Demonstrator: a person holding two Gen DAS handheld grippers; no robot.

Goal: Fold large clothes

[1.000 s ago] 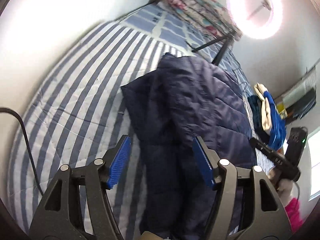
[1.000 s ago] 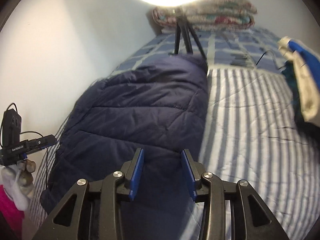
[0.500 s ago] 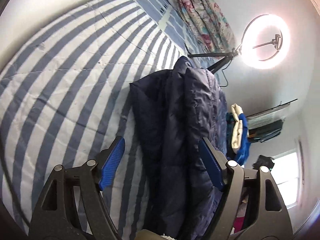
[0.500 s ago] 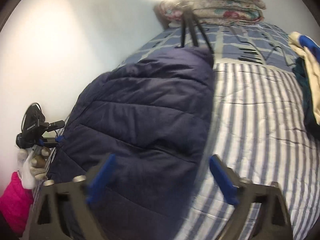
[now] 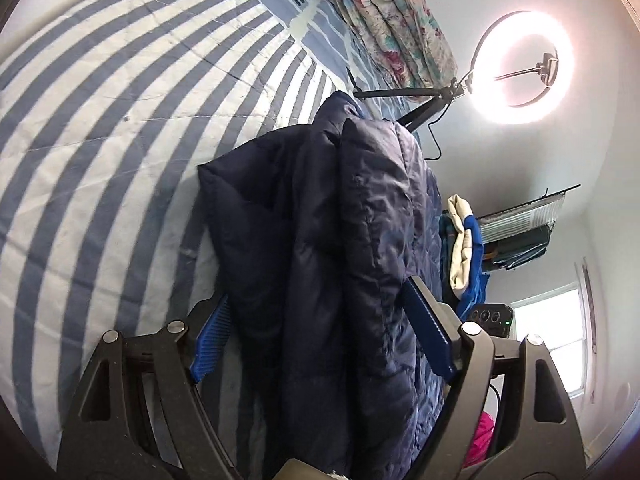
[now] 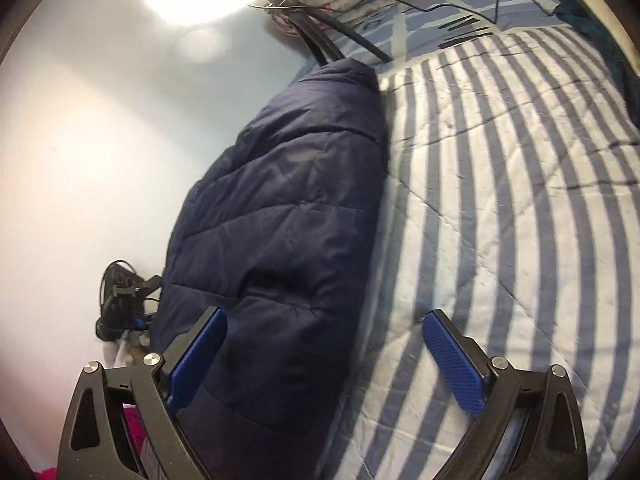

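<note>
Spread wider now, right gripper [image 6: 324,354] and left gripper [image 5: 320,340] straddle the jacket [image 6: 288,208], unclamped

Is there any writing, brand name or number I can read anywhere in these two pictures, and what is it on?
No text can be read in either view.
Navy puffer jacket: no label or logo shows.
Striped bedspread: pattern only, no words.
Black device near the window: any markings are too small to read.
Black gadget by the wall: blurred, nothing legible.
</note>
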